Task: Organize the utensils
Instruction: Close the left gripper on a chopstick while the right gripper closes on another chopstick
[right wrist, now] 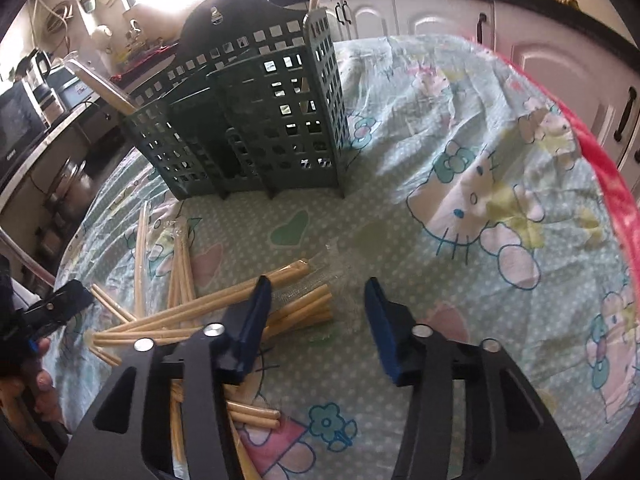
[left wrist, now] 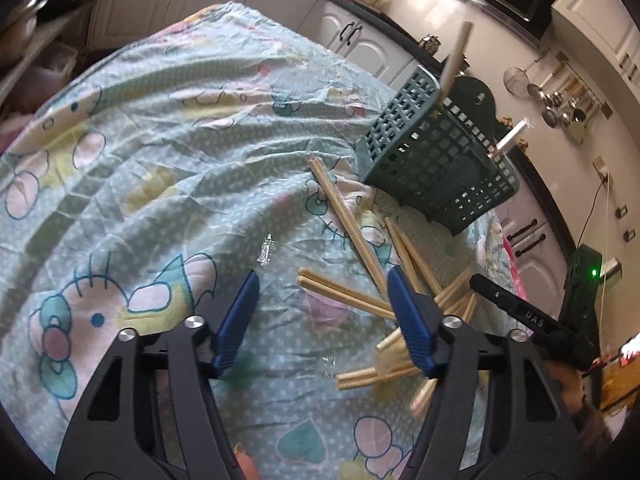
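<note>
Several wooden chopstick pairs (left wrist: 352, 236) lie scattered on the cartoon-print cloth; they also show in the right wrist view (right wrist: 200, 316), some in clear wrappers. A dark green slotted utensil holder (left wrist: 436, 156) stands beyond them, also seen in the right wrist view (right wrist: 256, 120), with a wrapped pair sticking up from it (left wrist: 454, 62). My left gripper (left wrist: 322, 312) is open and empty above the cloth, its right finger over the pile. My right gripper (right wrist: 316, 320) is open and empty above a wrapped bundle (right wrist: 304, 308). The right gripper's black body (left wrist: 528, 316) shows in the left view.
The table is covered with a pale green cloth (left wrist: 160, 160) with a red edge (right wrist: 608, 184). A small clear wrapper scrap (left wrist: 267, 249) lies on it. Kitchen cabinets and a counter (left wrist: 360, 40) lie behind. A hand (right wrist: 40, 392) shows at the left edge.
</note>
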`<state>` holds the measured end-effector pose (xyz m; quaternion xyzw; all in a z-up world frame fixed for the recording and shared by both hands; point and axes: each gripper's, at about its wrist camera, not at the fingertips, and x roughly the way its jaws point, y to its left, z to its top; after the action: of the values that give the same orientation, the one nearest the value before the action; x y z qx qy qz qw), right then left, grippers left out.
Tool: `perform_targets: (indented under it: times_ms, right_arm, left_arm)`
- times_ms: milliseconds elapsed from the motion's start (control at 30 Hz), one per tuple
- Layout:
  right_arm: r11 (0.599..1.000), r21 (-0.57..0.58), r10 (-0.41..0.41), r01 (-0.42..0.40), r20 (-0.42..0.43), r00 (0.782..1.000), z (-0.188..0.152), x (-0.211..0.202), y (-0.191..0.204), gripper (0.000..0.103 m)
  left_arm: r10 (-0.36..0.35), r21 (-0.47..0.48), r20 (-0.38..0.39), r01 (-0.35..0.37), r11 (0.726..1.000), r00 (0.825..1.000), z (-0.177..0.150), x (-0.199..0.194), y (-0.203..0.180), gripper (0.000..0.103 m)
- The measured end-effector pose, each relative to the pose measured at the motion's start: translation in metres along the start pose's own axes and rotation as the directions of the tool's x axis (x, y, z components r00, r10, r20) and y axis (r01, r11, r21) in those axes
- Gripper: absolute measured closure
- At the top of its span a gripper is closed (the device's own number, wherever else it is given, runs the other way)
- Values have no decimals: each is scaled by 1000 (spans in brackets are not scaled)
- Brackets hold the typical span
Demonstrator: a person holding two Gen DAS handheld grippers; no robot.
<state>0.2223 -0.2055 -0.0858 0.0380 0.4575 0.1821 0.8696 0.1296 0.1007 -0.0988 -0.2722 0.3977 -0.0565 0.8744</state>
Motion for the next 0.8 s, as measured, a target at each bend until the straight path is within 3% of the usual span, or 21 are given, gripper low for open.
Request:
perform_targets:
  times_ms: [167, 367, 700, 767, 800]
  right_arm:
    - [1000, -1, 11, -11, 11, 1000, 3, 0, 0, 84]
    - [1000, -10, 13, -13, 25, 1000, 4, -2, 0, 100]
    - [998, 48, 28, -29, 17, 999, 5, -8, -9, 98]
    - [999, 47, 22, -22, 10, 1000, 5, -5, -9, 78]
    - [998, 55, 19, -20, 9, 1000, 5, -4, -9, 74]
  left_arm:
    - [-4, -22, -8, 4, 1000, 1000, 2, 5, 5, 73]
    - [-10, -39, -13, 9, 999, 1000, 3, 5, 11, 85]
    - [-20, -42, -8, 20, 999, 1000, 4, 3, 15, 88]
    - [-19, -39, -8, 18, 999, 1000, 4, 4, 14, 88]
    - [-20, -41, -9, 19, 999, 1000, 4, 4, 14, 88]
